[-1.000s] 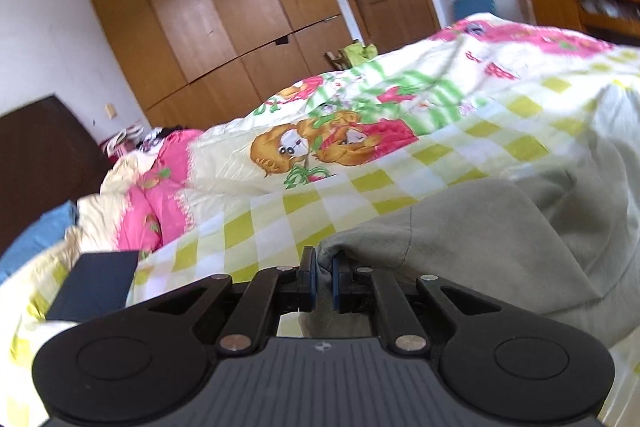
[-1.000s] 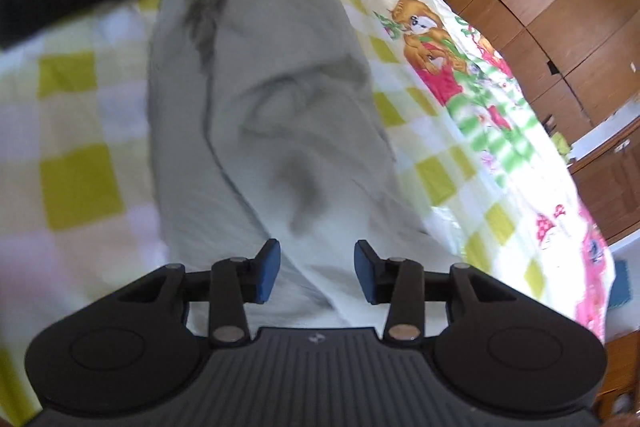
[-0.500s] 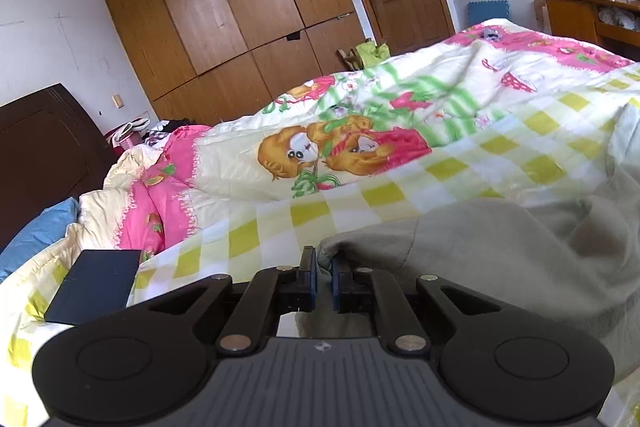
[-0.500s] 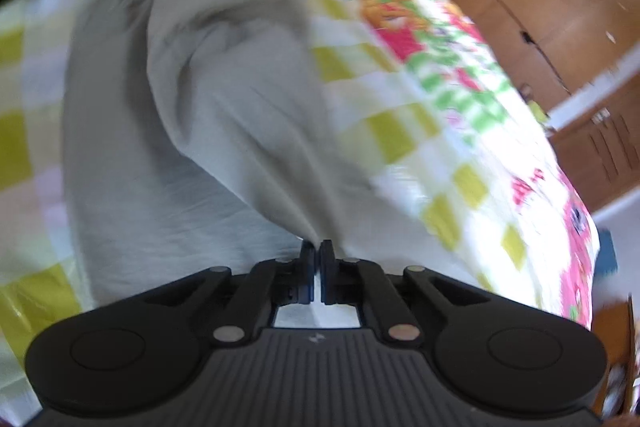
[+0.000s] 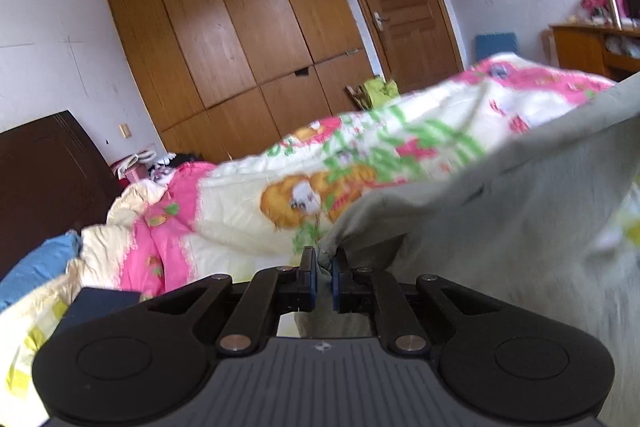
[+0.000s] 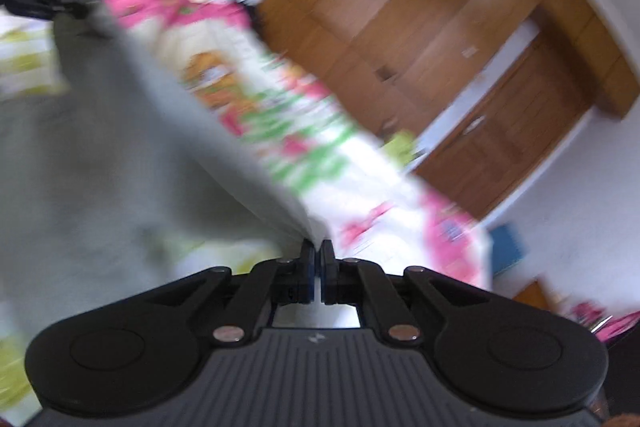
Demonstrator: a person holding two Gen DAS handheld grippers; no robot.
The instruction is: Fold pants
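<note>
Grey pants [image 5: 500, 211] pinched between both grippers' fingers [image 5: 308, 267].

You're facing a tall brown wooden wardrobe [image 5: 240, 39] at upper centre, a panelled wooden door [image 5: 400, 15] right of it, a cartoon-bear quilt in pink, green and cream [image 5: 288, 199] mid-frame, a blue pillow [image 5: 36, 267] at the left edge, a dark headboard [image 5: 44, 171] above it.

No readable text — no labels, brands, numbers, signs.
</note>
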